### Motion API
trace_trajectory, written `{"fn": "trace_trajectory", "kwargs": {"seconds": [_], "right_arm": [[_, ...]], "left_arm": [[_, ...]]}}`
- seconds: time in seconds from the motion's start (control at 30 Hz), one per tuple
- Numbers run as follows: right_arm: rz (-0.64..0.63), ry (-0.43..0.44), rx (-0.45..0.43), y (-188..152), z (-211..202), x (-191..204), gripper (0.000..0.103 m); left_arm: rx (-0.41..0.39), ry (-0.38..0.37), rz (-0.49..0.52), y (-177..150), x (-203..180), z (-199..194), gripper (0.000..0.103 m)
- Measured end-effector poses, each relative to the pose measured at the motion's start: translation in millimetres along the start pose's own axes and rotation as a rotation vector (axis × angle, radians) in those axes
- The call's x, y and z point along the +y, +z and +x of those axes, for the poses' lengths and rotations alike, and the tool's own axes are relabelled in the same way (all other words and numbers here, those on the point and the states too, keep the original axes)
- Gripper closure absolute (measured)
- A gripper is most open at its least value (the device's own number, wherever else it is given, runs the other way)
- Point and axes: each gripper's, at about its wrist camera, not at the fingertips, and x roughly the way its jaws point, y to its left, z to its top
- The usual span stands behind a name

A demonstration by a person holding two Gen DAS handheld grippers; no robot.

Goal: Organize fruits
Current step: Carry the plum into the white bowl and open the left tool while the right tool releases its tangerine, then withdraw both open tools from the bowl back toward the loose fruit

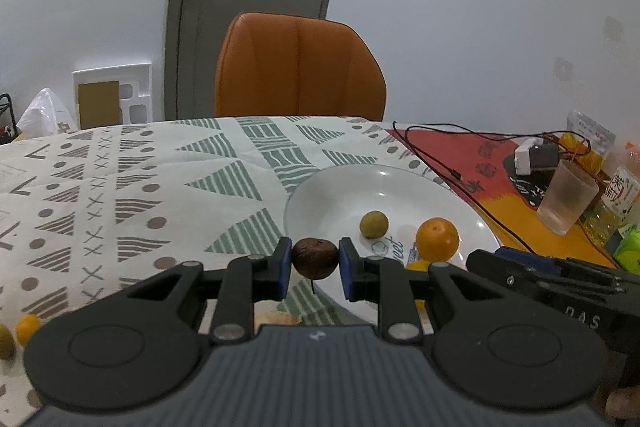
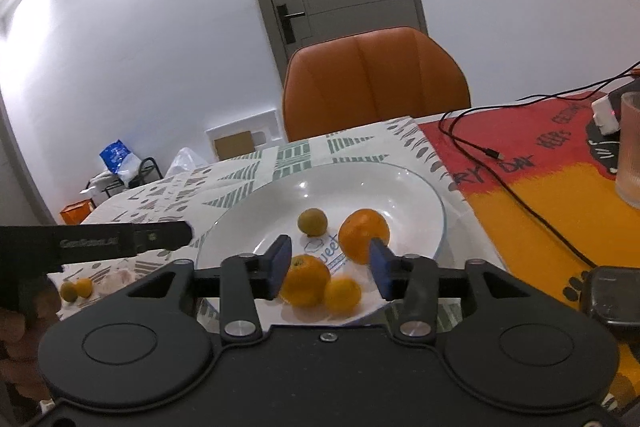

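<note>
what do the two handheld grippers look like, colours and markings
Both the left gripper and the right gripper are matte black, with blue pads on the fingers, silver pivot pins, round side discs and a ribbed grey centre plate. Each bears pale lettering on its side, too blurred to read.

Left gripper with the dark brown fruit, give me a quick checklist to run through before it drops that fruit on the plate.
1. Grip: the left gripper has both blue pads against the round dark brown fruit: ok.
2. Position: fruit hangs at the near rim of the white round plate, not yet over its middle: not ok.
3. Landing room: the plate's left half is bare; the small green fruit and large orange sit to the right: ok.
4. Right gripper open and empty, but hovering over the plate's near oranges: not ok.
5. Height above the plate: cannot tell.
</note>
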Motion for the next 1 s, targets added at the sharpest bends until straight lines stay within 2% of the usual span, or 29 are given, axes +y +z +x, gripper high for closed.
{"fn": "trace_trajectory", "kwargs": {"seconds": [0.23, 0.33, 0.4, 0.5, 0.63, 0.8, 1.0], "right_arm": [[0.013, 0.011, 0.015, -6, -6, -5, 0.05], [0.021, 0.012, 0.021, -7, -6, -6, 0.05], [0.021, 0.015, 0.024, -7, -6, -5, 0.05], [0.019, 0.024, 0.027, -8, -6, -2, 0.048], [0.015, 0.019, 0.019, -9, -10, 3, 0.042], [0.015, 0.026, 0.01, -11, -14, 11, 0.037], [0.006, 0.05, 0.004, -12, -16, 25, 0.029]], "left_arm": [[0.01, -0.001, 0.01, 1, -9, 9, 0.078], [0.011, 0.019, 0.008, 1, -9, 8, 0.07], [0.019, 0.026, -0.001, 0, -6, 6, 0.057], [0.016, 0.046, -0.012, -3, -1, 0, 0.048], [0.025, 0.08, -0.019, -5, 7, -9, 0.042], [0.001, 0.14, -0.016, -9, 18, -29, 0.022], [-0.016, 0.194, -0.011, -14, 35, -51, 0.019]]}}
